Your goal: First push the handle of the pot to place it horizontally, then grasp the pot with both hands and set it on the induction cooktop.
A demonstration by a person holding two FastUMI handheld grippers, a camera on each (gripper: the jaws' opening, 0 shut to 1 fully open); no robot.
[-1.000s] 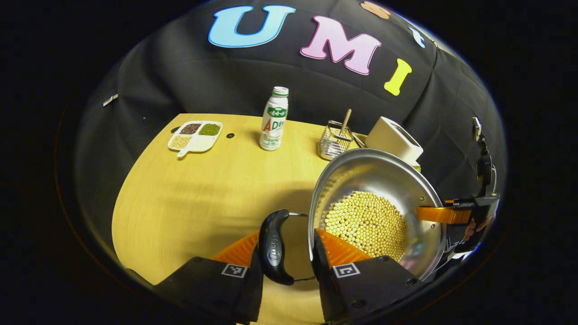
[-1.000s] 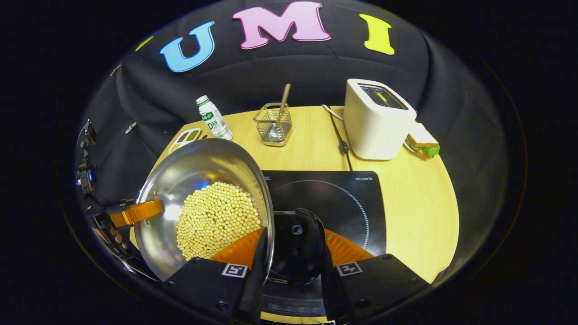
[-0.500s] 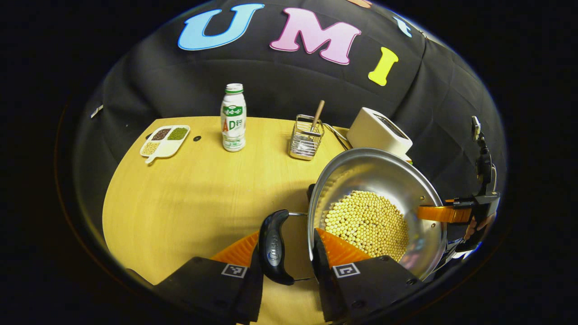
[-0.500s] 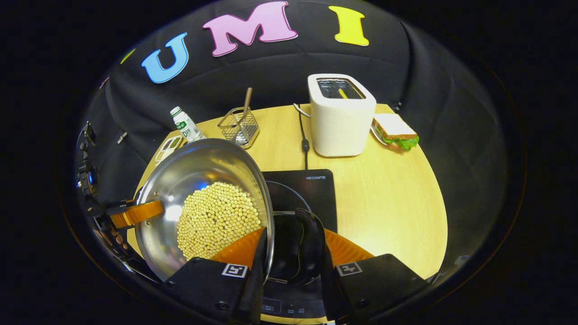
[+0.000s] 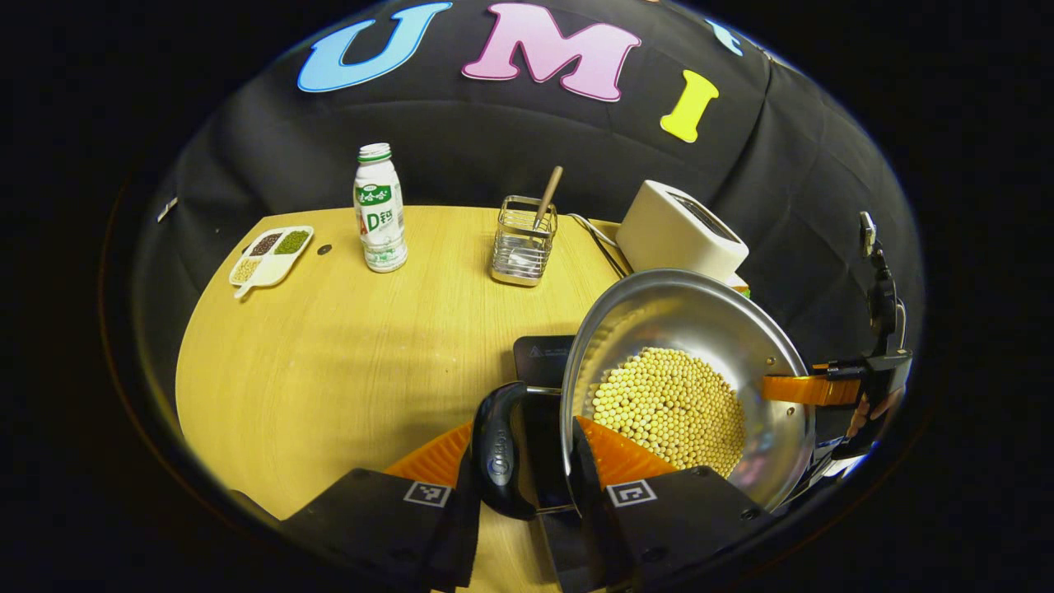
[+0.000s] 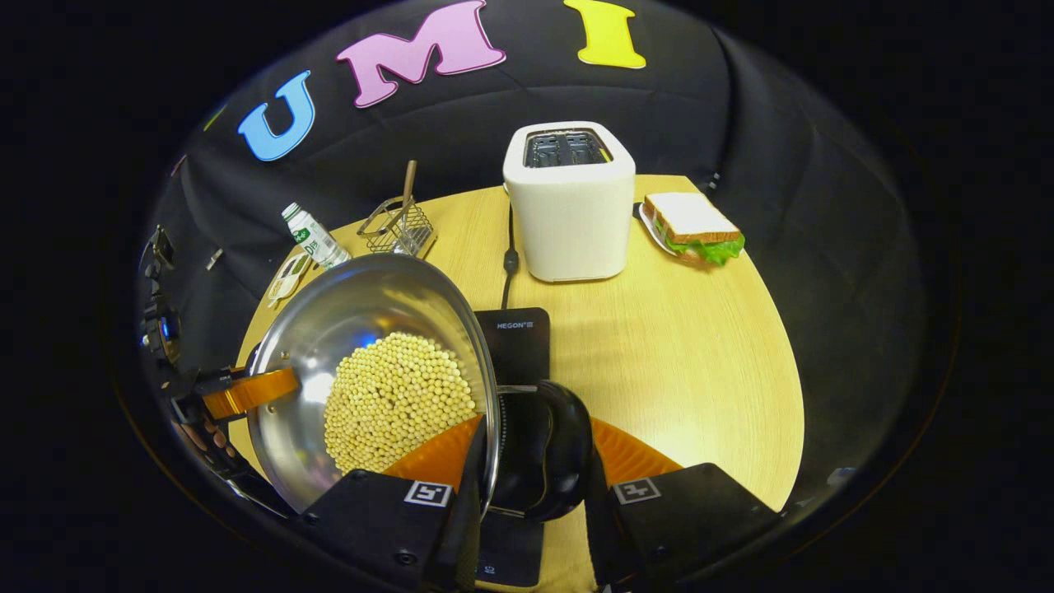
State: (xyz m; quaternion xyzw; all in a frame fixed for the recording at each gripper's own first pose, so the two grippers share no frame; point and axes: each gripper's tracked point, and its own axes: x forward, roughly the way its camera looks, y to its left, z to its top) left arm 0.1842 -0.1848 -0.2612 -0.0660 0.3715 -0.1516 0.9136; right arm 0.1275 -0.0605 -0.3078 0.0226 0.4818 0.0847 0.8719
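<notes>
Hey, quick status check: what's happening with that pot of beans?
Left claw and right claw each shut on a pot handle. Pot held above the induction cooktop, not set down. Nothing blocking.

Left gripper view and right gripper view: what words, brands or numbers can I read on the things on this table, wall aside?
Induction cooktop: short pale brand word near its far edge, too small to read with certainty.
Bottle: printed label, lettering too small and warped to read.
Handle of the pot: small embossed mark, blurred.
No numbers or signs can be read.
</notes>
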